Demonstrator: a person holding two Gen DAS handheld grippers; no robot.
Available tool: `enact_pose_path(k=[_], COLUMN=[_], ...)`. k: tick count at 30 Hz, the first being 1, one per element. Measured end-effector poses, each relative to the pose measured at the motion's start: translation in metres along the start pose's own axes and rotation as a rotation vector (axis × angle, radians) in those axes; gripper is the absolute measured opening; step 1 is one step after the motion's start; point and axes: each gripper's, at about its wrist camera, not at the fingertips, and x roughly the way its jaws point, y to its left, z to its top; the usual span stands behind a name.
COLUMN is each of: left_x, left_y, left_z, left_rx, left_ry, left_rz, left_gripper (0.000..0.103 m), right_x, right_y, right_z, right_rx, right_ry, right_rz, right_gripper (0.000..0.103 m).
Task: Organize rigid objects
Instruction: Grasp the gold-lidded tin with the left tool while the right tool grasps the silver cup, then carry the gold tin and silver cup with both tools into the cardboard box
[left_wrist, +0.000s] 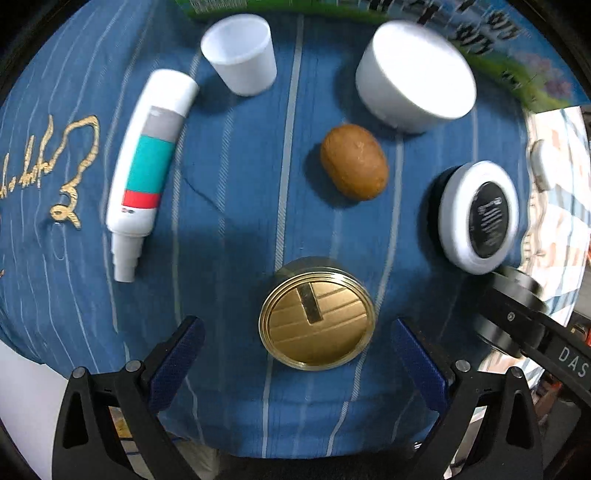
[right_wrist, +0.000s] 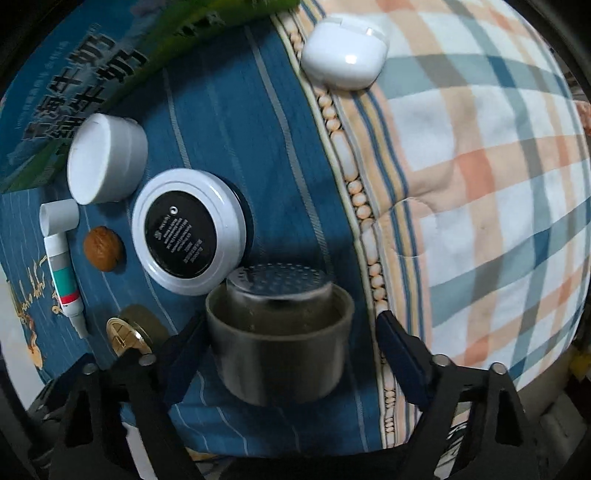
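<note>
Left tongs (left_wrist: 297, 349): released, jaws spread wide on either side of the gold tin, touching nothing.
Gold tin (left_wrist: 317, 317): round, lid up, on the blue cloth (left_wrist: 229, 177) at the near edge, between the left tongs' blue pads (left_wrist: 177, 363) but apart from both.
Walnut (left_wrist: 354, 161): brown, on the cloth just beyond the tin, near the middle.
Tube (left_wrist: 149, 166): white with teal, grey and red bands, lying on the left, nozzle towards the near side.
Cup (left_wrist: 240, 53): small, white, at the far left, beside the tube's cap end.
White tub (left_wrist: 415, 75): far right of the cloth, flat face up, in front of the milk carton (left_wrist: 480, 40).
Jar (left_wrist: 480, 216): white-rimmed with a black label, on the right, beyond the dark cup.
Right tongs (right_wrist: 291, 341): released, jaws apart around the dark cup; whether the pads touch it I cannot tell.
Dark cup (right_wrist: 280, 350): grey, open-topped, on the cloth at the near edge, with a perforated metal shaker (right_wrist: 279, 280) standing in it.
Earbud case (right_wrist: 345, 53): white, at the far side, on the seam between the blue cloth and the plaid quilt (right_wrist: 480, 184).
</note>
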Motion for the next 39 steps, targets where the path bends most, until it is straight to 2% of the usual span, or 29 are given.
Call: enact_pose_path(k=[1,3,5,7,10,11,15,24,31,39], left_x=[0.003,0.01,0.014,0.017,0.031,0.043,0.054,0.041,0.029,0.011], left_y=[-0.001,-0.002,-0.002,-0.002,-0.004,-0.015,-0.019,-0.011,-0.021,-0.021], left_z=[0.0,0.0,-0.003,-0.005,-0.009,-0.012,-0.01,-0.017,-0.027,-0.053], left_rx=[0.003,0.009,0.015,0.022,0.028,0.026,0.022,0.008,0.015,0.04], left_ry=[0.002,0.005,0.014,0.025,0.025,0.032,0.02,0.005,-0.02,-0.073], left_rz=[-0.003,0.0,-0.007,-0.016,0.0,0.007,0.015,0.014,0.02,0.021], left_gripper=[0.103,0.096,0.077,0.067,0.067,0.067,0.067,0.063,0.062,0.062], right_x=[0.005,0.01,0.014,0.022,0.023,0.024,0.036,0.079,0.035,0.023], right_y=[0.002,0.007,0.013,0.022,0.034,0.036,0.039,0.036,0.017,0.019], right_z=[0.002,0.001,-0.002,-0.009,-0.018,-0.019,-0.02,-0.036,-0.032,-0.064], right_rx=[-0.006,-0.027,-0.069,-0.135,-0.218,-0.222,-0.202,-0.199,-0.215,-0.259], right_ry=[0.009,0.013,0.003,0.011,0.025,0.027,0.068,0.067,0.062,0.054], right_rz=[-0.001,-0.02,-0.045,-0.107,-0.177,-0.177,-0.156,-0.151,-0.152,-0.112], right_gripper=[0.077,0.074,0.074,0.074,0.074,0.074,0.074,0.073,0.073,0.073])
